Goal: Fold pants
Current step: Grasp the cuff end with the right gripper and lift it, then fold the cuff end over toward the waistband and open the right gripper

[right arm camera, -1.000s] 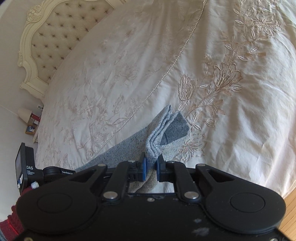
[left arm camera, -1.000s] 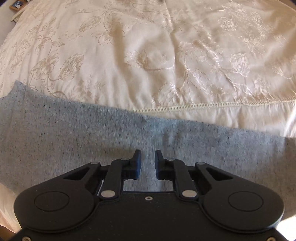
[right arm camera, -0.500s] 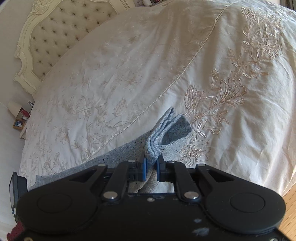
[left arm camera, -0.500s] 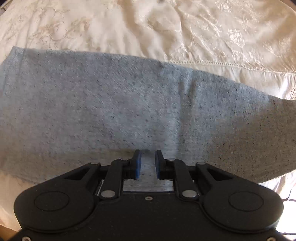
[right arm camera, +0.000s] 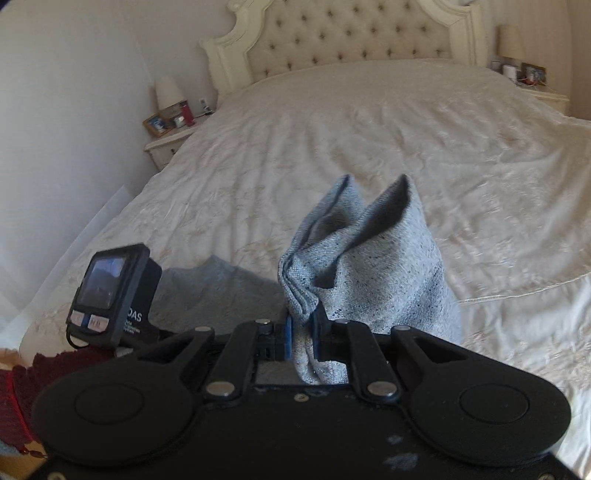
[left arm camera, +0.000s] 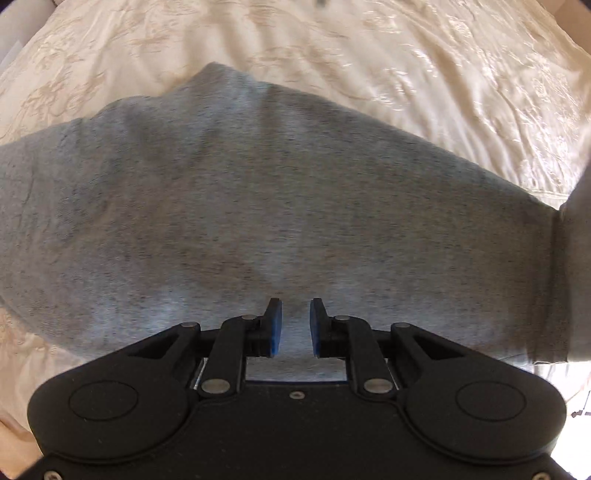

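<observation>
The grey marl pants (left arm camera: pixel 258 206) lie across the cream bedspread (left arm camera: pixel 443 74) and fill most of the left wrist view. My left gripper (left arm camera: pixel 294 328) points steeply down, and its blue pads pinch a ridge of this cloth at the near edge. At the right edge of that view a part of the pants (left arm camera: pixel 569 280) rises off the bed. In the right wrist view my right gripper (right arm camera: pixel 302 336) is shut on a bunched, several-layer end of the pants (right arm camera: pixel 369 266), which stands up above the jaws. The cloth under both grippers is hidden.
The tufted cream headboard (right arm camera: pixel 351 33) is at the far end of the bed. A nightstand (right arm camera: pixel 170 140) with a lamp stands at the left, another nightstand (right arm camera: pixel 535 92) at the right. The left gripper's small screen (right arm camera: pixel 103 280) and a dark red sleeve (right arm camera: pixel 18 398) are at the lower left.
Both hands swept across the bed with the pants. The left view went from mostly bedspread to mostly grey cloth. The right gripper rose and rolled, and now faces the headboard.
</observation>
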{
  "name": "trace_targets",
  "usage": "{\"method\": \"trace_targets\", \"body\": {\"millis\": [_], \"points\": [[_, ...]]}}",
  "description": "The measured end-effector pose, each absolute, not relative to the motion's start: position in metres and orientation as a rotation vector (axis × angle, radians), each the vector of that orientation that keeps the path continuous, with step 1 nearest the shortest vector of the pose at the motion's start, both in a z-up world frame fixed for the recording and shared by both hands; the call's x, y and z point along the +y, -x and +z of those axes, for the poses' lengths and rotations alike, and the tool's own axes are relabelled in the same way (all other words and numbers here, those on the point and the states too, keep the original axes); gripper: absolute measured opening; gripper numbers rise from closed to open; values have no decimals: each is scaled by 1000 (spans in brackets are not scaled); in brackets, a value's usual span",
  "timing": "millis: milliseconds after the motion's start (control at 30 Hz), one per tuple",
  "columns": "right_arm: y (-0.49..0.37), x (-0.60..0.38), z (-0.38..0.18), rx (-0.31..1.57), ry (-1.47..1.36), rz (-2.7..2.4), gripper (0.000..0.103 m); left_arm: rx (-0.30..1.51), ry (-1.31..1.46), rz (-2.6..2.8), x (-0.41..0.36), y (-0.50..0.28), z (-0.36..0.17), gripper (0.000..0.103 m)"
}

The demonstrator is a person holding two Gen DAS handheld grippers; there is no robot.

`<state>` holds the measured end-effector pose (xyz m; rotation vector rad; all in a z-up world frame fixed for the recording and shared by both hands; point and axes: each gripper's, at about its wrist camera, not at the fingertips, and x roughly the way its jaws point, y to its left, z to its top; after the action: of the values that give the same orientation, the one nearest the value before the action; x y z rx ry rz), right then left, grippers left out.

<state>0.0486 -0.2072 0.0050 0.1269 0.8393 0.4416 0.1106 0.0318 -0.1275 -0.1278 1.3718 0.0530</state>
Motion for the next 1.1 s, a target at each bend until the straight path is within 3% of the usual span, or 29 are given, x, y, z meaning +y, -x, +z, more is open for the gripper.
{"method": "trace_targets", "body": {"millis": [100, 167, 233, 300, 567, 667, 733, 867, 1100], "points": [[-50, -136, -51, 920, -61, 484, 13, 1381, 125, 85, 59, -107, -130, 21], [-52, -106, -83, 970, -35, 494, 21, 1384, 118, 96, 75, -102, -129, 21], [-53, -89, -100, 1033, -32, 500, 23, 1379, 112, 95, 87, -98, -126, 21], [-50, -88, -98, 1032, -56, 507, 28, 1372, 116, 94, 97, -97, -122, 21], [-31, -134, -54, 954, -165, 491, 31, 1354, 156, -5, 82, -121, -119, 21], [-29, -159, -58, 977, -198, 398, 33, 1348, 162, -72, 58, -131, -118, 23], [-33, -168, -67, 999, -194, 347, 33, 1348, 138, -112, 40, -136, -119, 30], [-46, -178, -85, 1025, -214, 266, 33, 1421, 70, -164, 16, -130, -137, 30], [-68, -174, -90, 1026, -240, 282, 33, 1506, 41, -194, 30, -89, -154, 35]]}}
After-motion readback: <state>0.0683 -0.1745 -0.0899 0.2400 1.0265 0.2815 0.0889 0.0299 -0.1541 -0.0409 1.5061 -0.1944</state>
